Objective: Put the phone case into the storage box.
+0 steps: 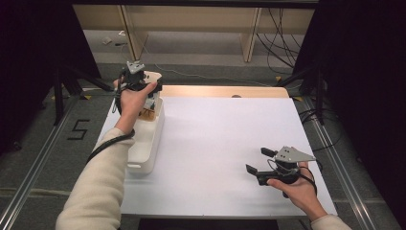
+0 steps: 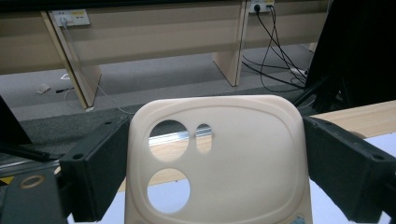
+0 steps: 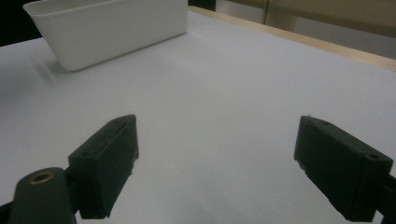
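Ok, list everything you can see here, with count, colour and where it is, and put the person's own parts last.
phone case: one, cream, with round camera holes, held between the left gripper's jaws above the far end of the bin
bin: one, white, long, at the left edge of the table
table: one, white top with a wooden strip along the far edge
cables: several, black, on the floor beyond the table
wall sockets: two visible, white, on the far panel
left gripper: one, black, shut on the phone case, over the bin's far end
right gripper: one, black, jaws wide apart and holding nothing, low over the table's near right
sleeves: two, cream, coming in from the bottom edge
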Motion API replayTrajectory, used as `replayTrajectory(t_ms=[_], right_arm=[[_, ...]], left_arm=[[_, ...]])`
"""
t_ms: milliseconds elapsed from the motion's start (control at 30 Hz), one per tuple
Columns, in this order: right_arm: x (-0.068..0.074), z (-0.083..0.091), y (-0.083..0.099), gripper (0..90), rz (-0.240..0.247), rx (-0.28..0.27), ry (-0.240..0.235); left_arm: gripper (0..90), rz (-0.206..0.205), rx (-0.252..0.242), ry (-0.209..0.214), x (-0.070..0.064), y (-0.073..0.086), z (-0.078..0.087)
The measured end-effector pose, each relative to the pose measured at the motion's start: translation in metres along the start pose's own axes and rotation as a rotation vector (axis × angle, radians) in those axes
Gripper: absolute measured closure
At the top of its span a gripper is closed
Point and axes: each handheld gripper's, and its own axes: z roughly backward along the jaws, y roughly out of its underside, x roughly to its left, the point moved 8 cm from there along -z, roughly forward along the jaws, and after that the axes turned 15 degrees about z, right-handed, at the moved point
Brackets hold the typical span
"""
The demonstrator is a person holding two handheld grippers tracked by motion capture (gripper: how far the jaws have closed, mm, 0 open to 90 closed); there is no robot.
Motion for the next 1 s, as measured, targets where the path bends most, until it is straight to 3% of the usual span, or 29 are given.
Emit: replayTrajectory(t_ms=[1000], right_arm=[[-0.0009,0.0,-0.0002,14.8,-0.003,-0.006,-0.001]], left_arm=[[11.0,-0.02,0.015,-0.01,0.0005,-0.0013,-0.0059]])
